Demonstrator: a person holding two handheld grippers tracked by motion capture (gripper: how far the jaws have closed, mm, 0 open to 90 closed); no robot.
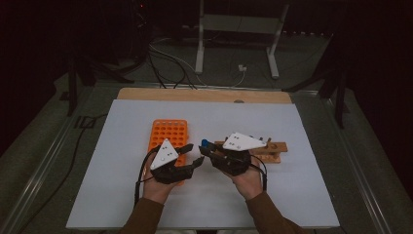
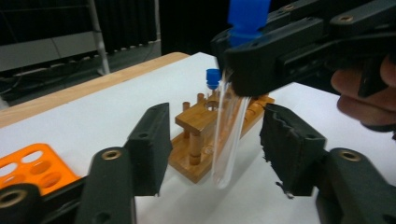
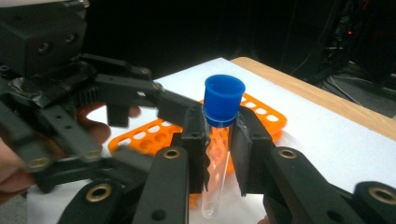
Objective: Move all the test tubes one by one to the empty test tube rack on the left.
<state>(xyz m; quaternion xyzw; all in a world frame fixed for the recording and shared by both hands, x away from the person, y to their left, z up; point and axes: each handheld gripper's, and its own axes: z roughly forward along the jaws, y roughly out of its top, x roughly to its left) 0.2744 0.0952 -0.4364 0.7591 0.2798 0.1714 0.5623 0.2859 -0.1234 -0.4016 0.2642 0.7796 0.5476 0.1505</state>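
Midway, the right gripper (image 3: 219, 154) held a blue-capped test tube (image 3: 217, 154) clamped upright above the tabletop (image 1: 292, 195), between the orange rack (image 1: 168, 131) and wooden stand (image 1: 272, 148). The left gripper (image 2: 215, 140) had its jaws apart around the tube's lower end, not touching; the handover and the placing in a rack were left.

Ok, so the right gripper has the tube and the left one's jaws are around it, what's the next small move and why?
Probably close the left gripper onto the tube. The tube's clear lower part hangs between its jaws, which do not yet touch it, while the right gripper clamps it just under the blue cap. That looks like a handover, perhaps toward the orange rack.
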